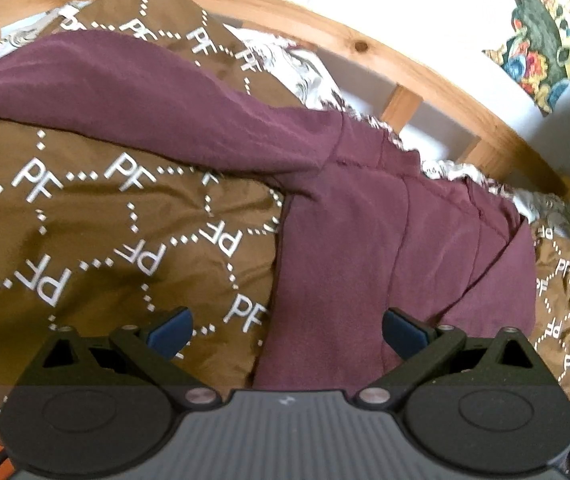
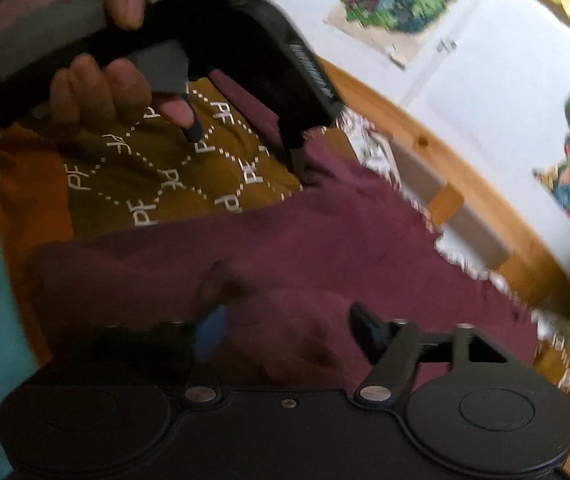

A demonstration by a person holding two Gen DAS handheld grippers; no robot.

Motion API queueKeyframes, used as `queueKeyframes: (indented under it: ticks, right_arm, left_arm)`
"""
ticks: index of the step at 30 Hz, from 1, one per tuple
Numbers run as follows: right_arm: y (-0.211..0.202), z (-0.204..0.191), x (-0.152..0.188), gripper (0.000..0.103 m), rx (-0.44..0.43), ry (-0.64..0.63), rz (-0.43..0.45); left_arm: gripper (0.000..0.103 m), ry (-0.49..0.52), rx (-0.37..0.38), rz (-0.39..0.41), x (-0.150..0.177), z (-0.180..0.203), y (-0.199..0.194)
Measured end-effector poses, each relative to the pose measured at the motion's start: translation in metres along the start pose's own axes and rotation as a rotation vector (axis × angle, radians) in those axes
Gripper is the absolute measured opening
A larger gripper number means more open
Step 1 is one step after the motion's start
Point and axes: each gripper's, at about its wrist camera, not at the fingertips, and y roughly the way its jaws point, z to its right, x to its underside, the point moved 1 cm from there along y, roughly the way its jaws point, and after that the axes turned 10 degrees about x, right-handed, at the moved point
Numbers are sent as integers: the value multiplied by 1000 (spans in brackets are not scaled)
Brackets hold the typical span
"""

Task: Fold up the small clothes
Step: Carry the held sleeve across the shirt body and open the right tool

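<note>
Both grippers hover with jaws apart, holding nothing: left gripper and right gripper over the maroon garment, which lies on the brown bedspread near the wooden bed rail.

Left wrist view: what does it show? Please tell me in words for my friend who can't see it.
A maroon garment lies spread on a brown bedspread printed with white "PF" letters. The left gripper is open just above the garment's near edge, holding nothing. Behind the bed runs a wooden rail and a white wall with a colourful picture.
</note>
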Motion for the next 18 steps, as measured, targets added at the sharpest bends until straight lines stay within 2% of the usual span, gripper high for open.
queueKeyframes:
  ticks: [2,5,10,14,16,18]
  right_arm:
    - [-6,17,7,86,7,85,-37]
    - [-9,47,18,96,66,226,-84]
    - [12,108,42,97,215,499,-164]
    - [42,149,69,87,340,642,-199]
    - [58,167,85,80,370,714,-235]
    - [73,182,100,68,380,788,-262]
  left_arm:
    - [102,15,-1,-29,6,3,7]
    - [102,45,-4,-79,18,9,20]
    - [102,105,18,-191,45,23,39]
    - [102,226,-21,-236,64,38,46]
    - [102,293,-61,-240,70,44,48]
    - [102,321,-86,-249,75,47,50]
